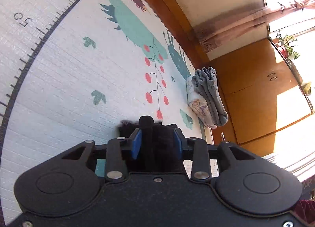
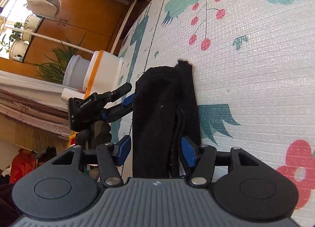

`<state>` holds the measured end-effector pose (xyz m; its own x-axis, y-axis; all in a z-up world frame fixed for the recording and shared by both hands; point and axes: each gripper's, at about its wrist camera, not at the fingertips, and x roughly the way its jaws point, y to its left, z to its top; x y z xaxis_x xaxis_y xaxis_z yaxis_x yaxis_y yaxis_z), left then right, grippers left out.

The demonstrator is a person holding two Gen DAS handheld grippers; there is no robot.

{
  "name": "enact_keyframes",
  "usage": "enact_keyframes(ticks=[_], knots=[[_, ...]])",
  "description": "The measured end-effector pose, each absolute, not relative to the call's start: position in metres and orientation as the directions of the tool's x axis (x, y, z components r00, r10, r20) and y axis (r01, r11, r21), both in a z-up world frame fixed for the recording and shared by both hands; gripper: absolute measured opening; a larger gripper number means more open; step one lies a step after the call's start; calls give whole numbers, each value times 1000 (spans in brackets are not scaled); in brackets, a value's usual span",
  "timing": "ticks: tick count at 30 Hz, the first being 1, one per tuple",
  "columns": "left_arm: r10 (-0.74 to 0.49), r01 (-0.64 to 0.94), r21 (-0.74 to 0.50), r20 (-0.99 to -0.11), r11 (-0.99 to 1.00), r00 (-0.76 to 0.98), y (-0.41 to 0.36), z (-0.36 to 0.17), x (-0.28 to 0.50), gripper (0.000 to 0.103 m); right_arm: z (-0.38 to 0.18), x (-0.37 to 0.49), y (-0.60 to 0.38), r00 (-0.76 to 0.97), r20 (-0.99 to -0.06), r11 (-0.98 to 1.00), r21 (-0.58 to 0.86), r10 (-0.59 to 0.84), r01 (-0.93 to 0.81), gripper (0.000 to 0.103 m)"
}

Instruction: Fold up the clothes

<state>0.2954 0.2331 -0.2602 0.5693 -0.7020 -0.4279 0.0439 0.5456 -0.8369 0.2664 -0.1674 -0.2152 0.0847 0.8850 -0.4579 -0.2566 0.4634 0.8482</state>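
I hold a black garment point(image 2: 163, 120) against the printed play mat point(image 2: 256, 81) — my left gripper point(image 1: 157, 140) and right gripper point(image 2: 155, 150) each have their jaws clenched on it. I judge a fold is in hand; next I must lay it flat and even. Only my left view shows folded grey and floral clothes point(image 1: 206, 97) stacked nearby.

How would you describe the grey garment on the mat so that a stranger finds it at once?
Start from the printed play mat and follow it to its edge by the orange wooden wall. There a small pile sits, and the grey garment lies on top of a floral cloth. It is plain grey and ribbed, unlike the black garment held in the left gripper.
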Motion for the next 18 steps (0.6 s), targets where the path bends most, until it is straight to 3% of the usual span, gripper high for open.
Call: enact_keyframes(ticks=[4,7,9,15,18], knots=[[-691,78,-808,-445,585,569,230,-259,286,46,-210,261,-164,106,-481,489,815,870,-312,49],[-660,139,-732,-495,668,566,217,-255,287,43,-209,256,-168,129,-483,497,803,866,-330,27],[-630,158,-680,-531,716,566,210,-253,288,16,-208,253,-170,145,-484,503,794,863,-342,21],[-650,275,-667,-411,692,639,211,-223,279,11,-205,245,-176,192,-485,520,767,853,-376,18],[-583,227,-596,-513,770,630,198,-232,296,11,-209,247,-177,203,-502,540,759,841,-364,22]])
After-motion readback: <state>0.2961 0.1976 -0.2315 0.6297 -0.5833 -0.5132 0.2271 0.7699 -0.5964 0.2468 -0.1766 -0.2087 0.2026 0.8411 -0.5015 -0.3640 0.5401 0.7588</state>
